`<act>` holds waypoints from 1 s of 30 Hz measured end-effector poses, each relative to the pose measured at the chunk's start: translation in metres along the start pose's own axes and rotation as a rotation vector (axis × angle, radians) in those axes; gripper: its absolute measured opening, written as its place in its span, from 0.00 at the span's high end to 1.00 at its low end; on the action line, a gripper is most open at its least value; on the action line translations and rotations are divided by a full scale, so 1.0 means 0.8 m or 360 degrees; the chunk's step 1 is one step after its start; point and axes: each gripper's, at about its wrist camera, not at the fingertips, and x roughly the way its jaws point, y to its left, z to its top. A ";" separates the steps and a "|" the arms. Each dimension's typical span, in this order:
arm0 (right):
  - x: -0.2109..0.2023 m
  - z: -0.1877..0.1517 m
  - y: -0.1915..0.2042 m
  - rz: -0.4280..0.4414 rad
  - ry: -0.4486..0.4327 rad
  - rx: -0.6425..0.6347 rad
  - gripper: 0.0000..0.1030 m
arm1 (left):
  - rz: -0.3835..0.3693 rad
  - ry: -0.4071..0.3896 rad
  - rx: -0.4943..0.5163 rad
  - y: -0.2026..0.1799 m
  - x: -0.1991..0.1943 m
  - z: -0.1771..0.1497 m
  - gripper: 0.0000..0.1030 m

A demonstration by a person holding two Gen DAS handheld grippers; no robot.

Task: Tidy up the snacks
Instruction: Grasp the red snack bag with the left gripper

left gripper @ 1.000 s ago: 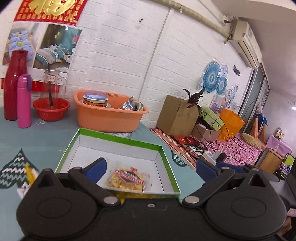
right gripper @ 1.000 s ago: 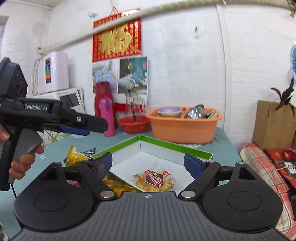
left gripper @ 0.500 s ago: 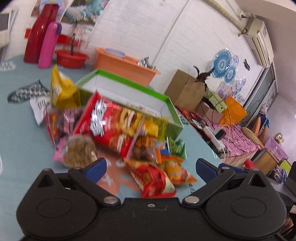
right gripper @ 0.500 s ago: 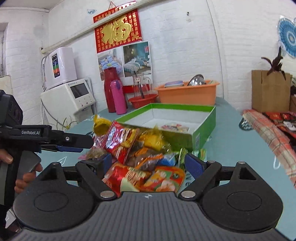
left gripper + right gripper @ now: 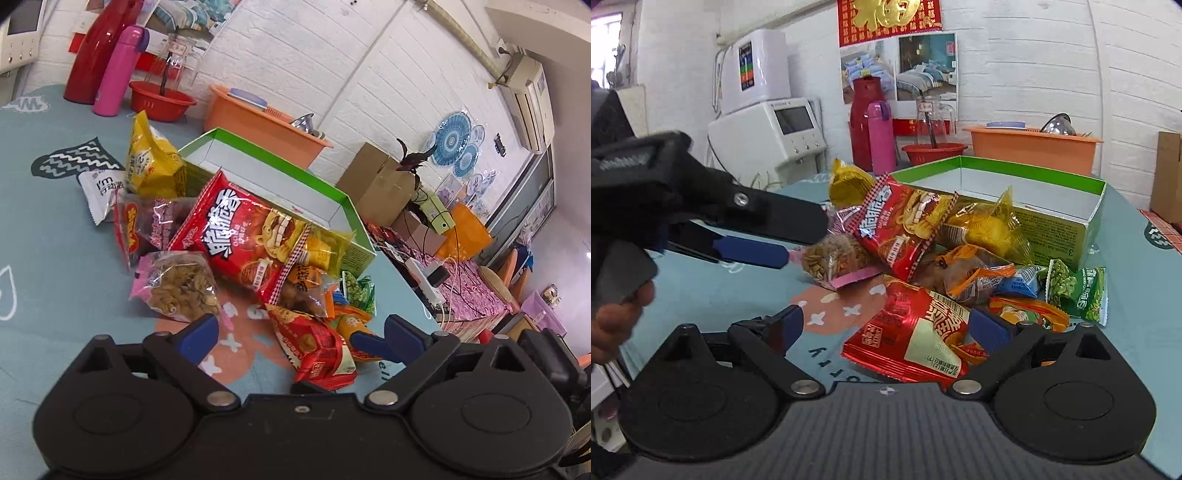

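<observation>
A heap of snack packets lies on the desk (image 5: 1137, 332) against the near wall of the green-rimmed box (image 5: 1052, 225), which sits in the upper centre of both frames. The nearest packet, a small red foil packet (image 5: 912, 332), is seen at the lower centre of the right wrist frame, directly ahead of the right hand-held gripper (image 5: 886, 325), whose jaws are spread wide with nothing between them. Its long axis runs roughly from upper left to lower right of that frame, so it lies aslant across the jaw gap rather than square to it. In the left wrist frame the same packet (image 5: 314, 343) lies right of centre; the left hand-held gripper (image 5: 299, 332) is likewise parted and empty. The right one is judged the better placed; some turning of the wrist would probably be called for.
</observation>
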 end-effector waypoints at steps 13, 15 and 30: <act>-0.007 -0.017 0.005 0.0090 0.0126 0.0061 0.00 | -0.0133 0.0246 0.0023 0.000 0.064 -0.001 0.00; -0.006 -0.018 0.004 0.0089 0.0136 0.0083 0.00 | -0.0136 0.0259 0.0026 0.000 0.069 -0.001 0.02; -0.008 -0.015 0.007 -0.0015 0.0092 0.0057 0.20 | -0.0108 0.0266 0.0037 0.003 0.065 -0.014 0.36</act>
